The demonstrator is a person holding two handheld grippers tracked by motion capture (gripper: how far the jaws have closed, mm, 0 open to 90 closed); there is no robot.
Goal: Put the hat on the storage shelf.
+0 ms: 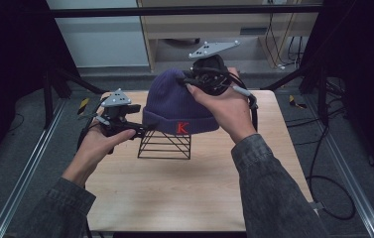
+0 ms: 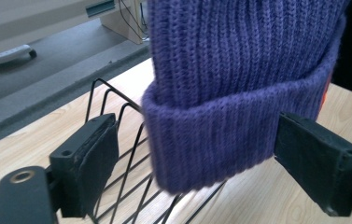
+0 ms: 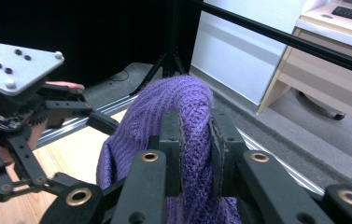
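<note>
**Lifting the Purple Hat Off Its Stand**

The left gripper had its jaws wide apart, with the folded brim between them but not squeezed. The purple knitted wool hat sat over a black wire stand on the light wooden table. Farther off, the right gripper pinched the top of the hat tight. The hat stood tall, top up, brim down. A good lift would likely go straight up and slowly, so the brim would not catch on the wires.
</note>
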